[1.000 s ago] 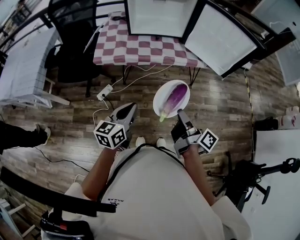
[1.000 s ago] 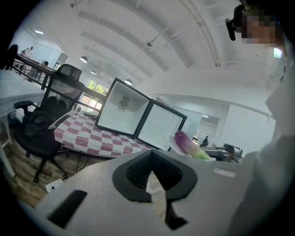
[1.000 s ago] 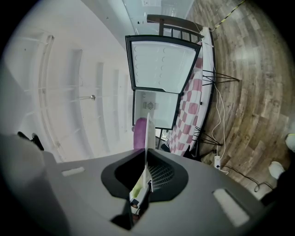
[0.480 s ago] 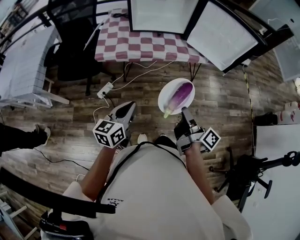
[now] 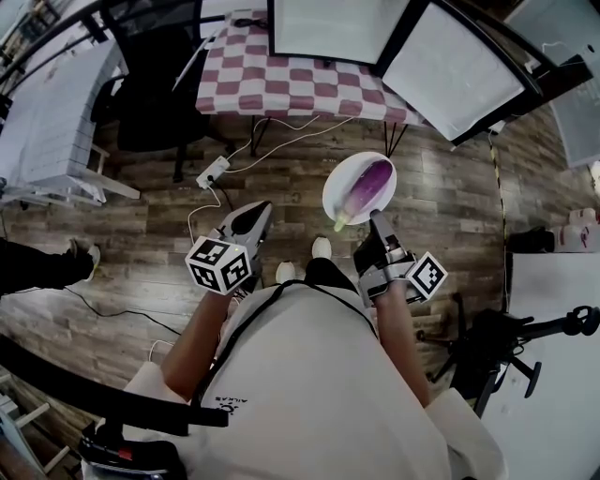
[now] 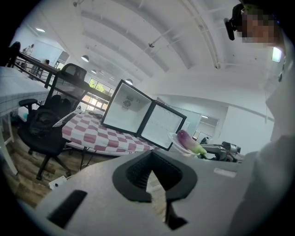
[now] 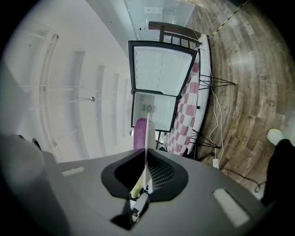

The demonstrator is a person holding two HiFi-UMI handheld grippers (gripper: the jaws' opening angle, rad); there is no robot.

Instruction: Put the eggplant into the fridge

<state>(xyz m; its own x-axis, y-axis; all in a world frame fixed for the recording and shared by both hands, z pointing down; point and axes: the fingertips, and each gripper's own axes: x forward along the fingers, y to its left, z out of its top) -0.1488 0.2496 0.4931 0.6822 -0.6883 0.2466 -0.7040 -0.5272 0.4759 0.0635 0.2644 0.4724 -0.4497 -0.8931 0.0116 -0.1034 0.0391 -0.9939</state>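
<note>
Held left gripper (image 5: pixel 257 212) out over wooden floor (image 5: pixel 141 253), jaws together with nothing between. Clamped right gripper (image 5: pixel 376 219) on the near rim of white plate (image 5: pixel 334 183), seen edge-on as a thin line in the right gripper view. Carried eggplant (image 5: pixel 364 187) lying on that plate, green stem end toward the gripper, purple end away. Farther off, faced checked tablecloth (image 5: pixel 291 84) bearing the fridge (image 5: pixel 328 26), door (image 5: pixel 450 70) swung open, well apart from the plate.
</note>
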